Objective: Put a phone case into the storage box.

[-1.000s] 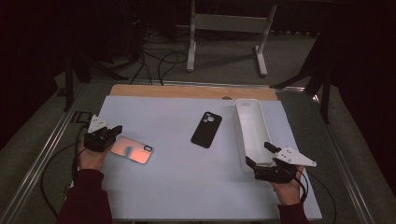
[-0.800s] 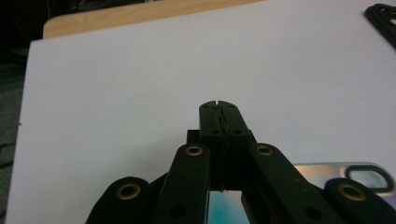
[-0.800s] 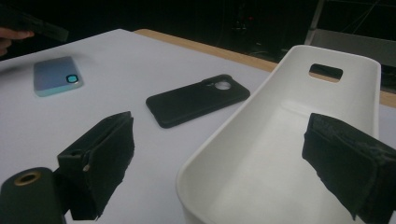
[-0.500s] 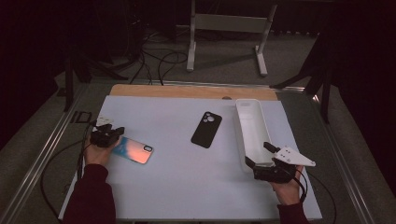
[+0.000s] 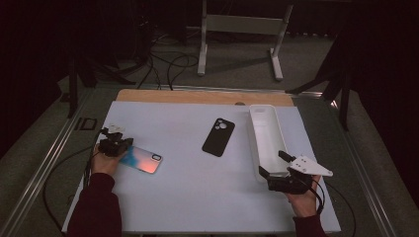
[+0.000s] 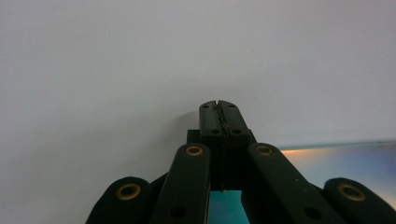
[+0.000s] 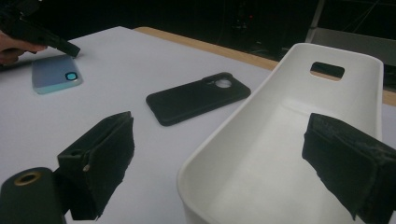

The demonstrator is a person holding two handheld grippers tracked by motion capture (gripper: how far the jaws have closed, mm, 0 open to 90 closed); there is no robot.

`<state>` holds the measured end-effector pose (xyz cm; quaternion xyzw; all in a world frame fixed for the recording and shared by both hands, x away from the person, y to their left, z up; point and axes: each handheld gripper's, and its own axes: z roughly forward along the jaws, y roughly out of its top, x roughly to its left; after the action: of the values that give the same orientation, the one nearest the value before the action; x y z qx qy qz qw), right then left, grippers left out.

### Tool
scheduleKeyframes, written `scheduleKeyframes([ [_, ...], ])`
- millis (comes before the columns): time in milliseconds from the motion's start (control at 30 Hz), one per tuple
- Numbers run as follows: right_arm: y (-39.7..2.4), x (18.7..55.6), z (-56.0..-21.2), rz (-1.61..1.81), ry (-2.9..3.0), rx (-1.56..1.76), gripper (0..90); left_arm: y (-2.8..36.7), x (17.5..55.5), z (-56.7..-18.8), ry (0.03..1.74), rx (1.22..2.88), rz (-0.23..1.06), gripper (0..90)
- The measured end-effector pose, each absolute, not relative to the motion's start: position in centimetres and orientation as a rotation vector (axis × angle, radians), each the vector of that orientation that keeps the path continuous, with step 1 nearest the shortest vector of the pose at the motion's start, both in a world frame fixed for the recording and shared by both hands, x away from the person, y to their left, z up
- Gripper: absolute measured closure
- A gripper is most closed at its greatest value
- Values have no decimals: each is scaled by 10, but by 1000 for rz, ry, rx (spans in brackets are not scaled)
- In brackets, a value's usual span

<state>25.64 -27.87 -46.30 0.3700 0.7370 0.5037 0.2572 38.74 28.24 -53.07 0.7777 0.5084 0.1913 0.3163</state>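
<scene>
My left claw [image 5: 120, 143] is pinched together, tip at the colorful phone's [image 5: 143, 160] edge to push it. My right claw [image 5: 274, 164] sits wide apart around the white bin's [image 5: 265, 133] near end, ready to hold it.

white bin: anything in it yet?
Empty. The white bin shows bare inner walls and floor in the right gripper view; both phone cases lie on the table outside it.

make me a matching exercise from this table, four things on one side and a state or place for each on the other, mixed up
1 left gripper
2 right gripper
3 black phone case
4 white tray

a lies flat mid-table, touched by nothing
b jaws shut, at the colourful phone case's end
c long, empty, along the right side
d jaws open around the tray's near end

Pairs: 1-b, 2-d, 3-a, 4-c
</scene>
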Motion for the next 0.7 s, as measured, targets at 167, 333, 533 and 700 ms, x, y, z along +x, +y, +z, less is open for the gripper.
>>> scheduleKeyframes([
  [167, -279, 256, -463, 1364, 1998, 1007, 87, 283, 385, -529, 1347, 2082, 503, 900],
  [333, -280, 255, -462, 1365, 1990, 1009, 87, 282, 370, -528, 1347, 2123, 527, 900],
  [533, -282, 255, -461, 1366, 1984, 1014, 87, 284, 340, -527, 1366, 2118, 525, 900],
  [700, -280, 254, -459, 1366, 1982, 1002, 87, 277, 315, -525, 1382, 2116, 503, 900],
])
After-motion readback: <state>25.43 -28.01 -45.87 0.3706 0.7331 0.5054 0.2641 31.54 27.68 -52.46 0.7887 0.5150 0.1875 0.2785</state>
